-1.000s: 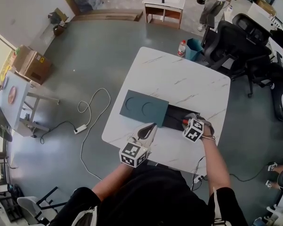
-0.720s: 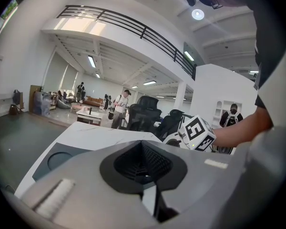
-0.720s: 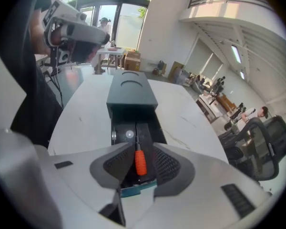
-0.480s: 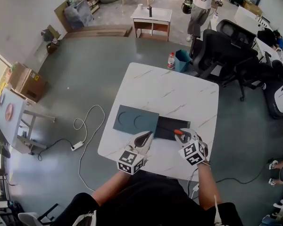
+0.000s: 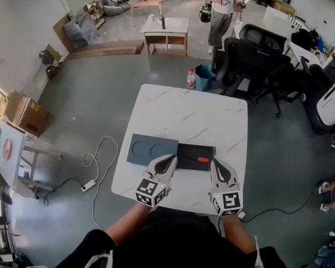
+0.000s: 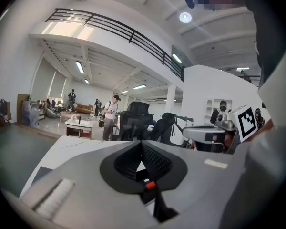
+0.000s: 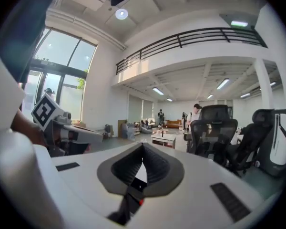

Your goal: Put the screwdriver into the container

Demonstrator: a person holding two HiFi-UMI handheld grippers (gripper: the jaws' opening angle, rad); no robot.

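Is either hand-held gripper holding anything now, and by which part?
Nothing is held. The left hand-held gripper is shut empty; the right hand-held gripper has just closed on nothing. The screwdriver lies in the black container.

On the head view the screwdriver (image 5: 201, 159) reads to me only as a red handle. Its shaft is too small and dark to pick out against the black container (image 5: 204, 149). The left tongs (image 5: 172, 158) cover the container's near left corner and the near corner of the grey panel (image 5: 140, 149) beside it. My hands are hidden under the marker cubes (image 5: 151, 190). In the left gripper view the tongs' own grey body blocks most of the bench (image 5: 184, 113).
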